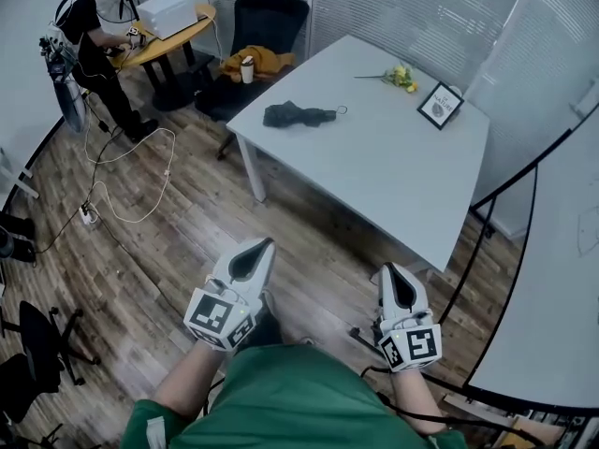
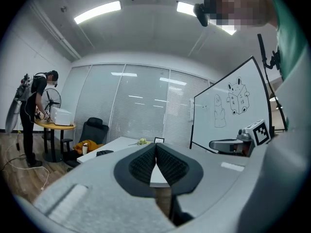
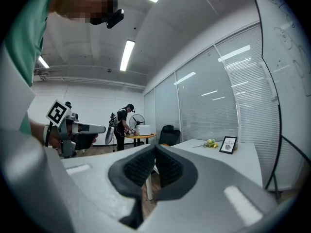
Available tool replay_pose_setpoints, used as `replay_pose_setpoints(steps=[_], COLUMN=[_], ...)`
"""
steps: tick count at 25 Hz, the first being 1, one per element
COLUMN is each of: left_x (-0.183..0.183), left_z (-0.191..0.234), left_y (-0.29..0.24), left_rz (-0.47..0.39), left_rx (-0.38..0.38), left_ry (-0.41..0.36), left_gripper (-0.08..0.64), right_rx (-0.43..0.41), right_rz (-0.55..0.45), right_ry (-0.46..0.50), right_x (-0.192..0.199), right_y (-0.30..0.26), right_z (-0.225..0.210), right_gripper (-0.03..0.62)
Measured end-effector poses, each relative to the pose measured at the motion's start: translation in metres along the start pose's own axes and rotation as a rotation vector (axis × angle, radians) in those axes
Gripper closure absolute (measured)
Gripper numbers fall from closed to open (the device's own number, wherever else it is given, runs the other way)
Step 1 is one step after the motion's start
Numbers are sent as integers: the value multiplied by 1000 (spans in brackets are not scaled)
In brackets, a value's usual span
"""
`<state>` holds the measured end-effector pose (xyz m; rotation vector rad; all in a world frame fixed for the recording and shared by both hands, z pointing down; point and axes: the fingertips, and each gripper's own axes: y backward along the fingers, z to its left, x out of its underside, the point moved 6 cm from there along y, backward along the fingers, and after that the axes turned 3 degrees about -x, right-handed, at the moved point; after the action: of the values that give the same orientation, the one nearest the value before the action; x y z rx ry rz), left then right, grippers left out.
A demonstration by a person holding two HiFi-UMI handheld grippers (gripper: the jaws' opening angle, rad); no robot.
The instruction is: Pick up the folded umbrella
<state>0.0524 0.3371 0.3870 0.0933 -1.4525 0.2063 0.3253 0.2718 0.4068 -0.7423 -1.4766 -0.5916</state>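
The folded black umbrella (image 1: 297, 114) lies on the white table (image 1: 393, 166) near its far left corner; in the left gripper view the umbrella (image 2: 104, 153) shows as a small dark shape on the tabletop. My left gripper (image 1: 269, 242) hangs over the wooden floor well short of the table, its jaws shut with nothing between them (image 2: 156, 145). My right gripper (image 1: 385, 267) is level beside it, close to the table's near edge, also shut and empty (image 3: 155, 147). Both point toward the table.
A framed picture (image 1: 440, 104) and yellow flowers (image 1: 403, 77) sit at the table's far side. A black chair (image 1: 262, 26) with an orange cloth and a cup (image 1: 247, 68) stands behind. A person (image 1: 94, 45) works at a round table (image 1: 178, 28). Cables (image 1: 131, 190) cross the floor; a whiteboard (image 1: 552, 279) stands right.
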Motion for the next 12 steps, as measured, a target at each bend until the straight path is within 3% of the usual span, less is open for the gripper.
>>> replay_pose_setpoints(steps=[4, 12], left_x=[-8, -20], left_z=[38, 127], left_y=[-16, -38], left_rz=[-3, -28], left_rx=[27, 38], left_ry=[-43, 5], left_gripper=[549, 548], right_rx=[29, 65], right_rz=[-3, 28], right_ry=[12, 45], right_x=[-14, -33], right_y=[-36, -118], right_z=[6, 28], right_gripper=[589, 589])
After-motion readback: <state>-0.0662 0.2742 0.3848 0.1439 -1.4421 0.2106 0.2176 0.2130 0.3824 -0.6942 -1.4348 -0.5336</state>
